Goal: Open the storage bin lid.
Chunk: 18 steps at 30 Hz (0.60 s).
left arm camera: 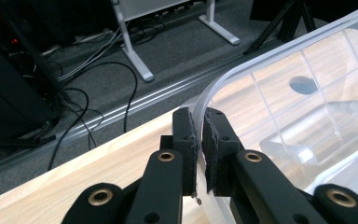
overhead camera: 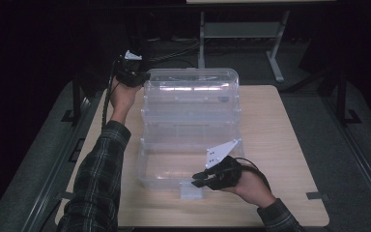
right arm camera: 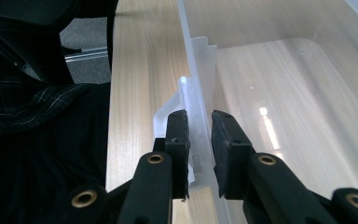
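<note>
A clear plastic storage box stands open on the light wooden bench, its see-through lid tipped up at the far side. The tub is empty, with a small latch tab on its near wall.

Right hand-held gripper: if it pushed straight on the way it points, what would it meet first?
The right hand-held gripper already straddles the clear bin's near wall at its latch. Straight on, it would likely just slide further along that wall; depth is unclear.

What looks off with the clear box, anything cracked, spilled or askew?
Nothing stands out. The clear plastic box sits square on the table, lid open, with no cracks or spills visible. The left claw pinches its far rim and the right claw its near wall.
</note>
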### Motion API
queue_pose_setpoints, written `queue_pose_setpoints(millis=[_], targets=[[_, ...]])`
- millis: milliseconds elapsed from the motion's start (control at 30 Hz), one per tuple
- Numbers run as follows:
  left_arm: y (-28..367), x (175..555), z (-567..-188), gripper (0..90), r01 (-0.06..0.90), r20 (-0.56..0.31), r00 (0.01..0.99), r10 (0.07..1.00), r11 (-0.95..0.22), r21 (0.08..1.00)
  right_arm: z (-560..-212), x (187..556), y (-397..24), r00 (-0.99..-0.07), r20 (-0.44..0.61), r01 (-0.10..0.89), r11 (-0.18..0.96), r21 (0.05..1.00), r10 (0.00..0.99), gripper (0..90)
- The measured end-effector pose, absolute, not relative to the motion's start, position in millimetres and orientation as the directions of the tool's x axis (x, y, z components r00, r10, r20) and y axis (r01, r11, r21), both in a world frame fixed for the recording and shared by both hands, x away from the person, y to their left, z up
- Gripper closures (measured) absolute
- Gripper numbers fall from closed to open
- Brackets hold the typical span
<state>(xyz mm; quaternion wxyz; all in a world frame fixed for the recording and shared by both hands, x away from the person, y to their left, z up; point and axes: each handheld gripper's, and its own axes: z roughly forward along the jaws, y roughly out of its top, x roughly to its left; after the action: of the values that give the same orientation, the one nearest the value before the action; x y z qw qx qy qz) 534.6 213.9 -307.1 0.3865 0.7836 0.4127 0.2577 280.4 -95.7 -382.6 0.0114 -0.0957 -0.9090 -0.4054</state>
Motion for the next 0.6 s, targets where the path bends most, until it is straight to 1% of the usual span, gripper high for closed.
queue_pose_setpoints(millis=[600], targets=[[212, 551, -328, 83.4, 0.508, 0.055, 0.514, 0.856, -0.355, 0.785, -383, 281, -97, -0.983, 0.097, 0.176, 0.655, 0.735, 0.155, 77.0]])
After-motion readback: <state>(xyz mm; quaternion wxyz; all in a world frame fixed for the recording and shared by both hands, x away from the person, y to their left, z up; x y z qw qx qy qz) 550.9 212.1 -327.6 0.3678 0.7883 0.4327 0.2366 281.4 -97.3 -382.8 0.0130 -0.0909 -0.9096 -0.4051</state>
